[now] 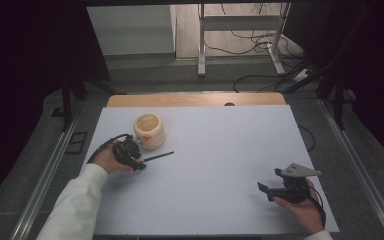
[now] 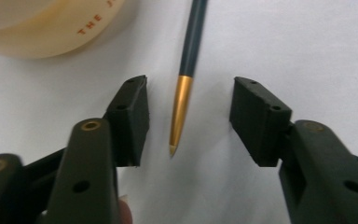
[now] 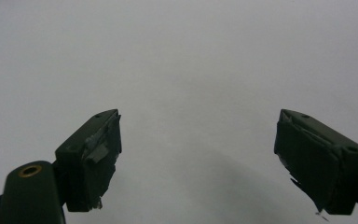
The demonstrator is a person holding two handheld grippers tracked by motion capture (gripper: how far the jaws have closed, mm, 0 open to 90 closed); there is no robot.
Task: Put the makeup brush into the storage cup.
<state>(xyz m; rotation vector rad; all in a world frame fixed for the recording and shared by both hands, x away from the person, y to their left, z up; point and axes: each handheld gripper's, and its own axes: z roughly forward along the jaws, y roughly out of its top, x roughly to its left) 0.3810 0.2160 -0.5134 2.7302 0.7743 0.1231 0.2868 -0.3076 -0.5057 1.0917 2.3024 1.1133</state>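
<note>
A dark pen (image 1: 157, 157) with a gold tip lies on the white table (image 1: 215, 150), just right of a cream cup (image 1: 149, 131). My left gripper (image 1: 141, 163) sits at the pen's near end. In the left gripper view the pen's gold tip (image 2: 180, 112) lies between the two pads (image 2: 133, 119) with a gap on each side, so the jaws stand open around it without touching. The cup's wall with orange lettering (image 2: 51, 28) shows at the upper left. My right gripper (image 1: 264, 190) rests at the table's near right, open, with bare table between its pads (image 3: 100, 158).
A wooden strip (image 1: 195, 99) runs along the table's far edge. Beyond it stand a metal frame (image 1: 240, 30) and loose cables (image 1: 260, 42) on the floor. A white sleeve (image 1: 75, 205) comes in from the bottom left.
</note>
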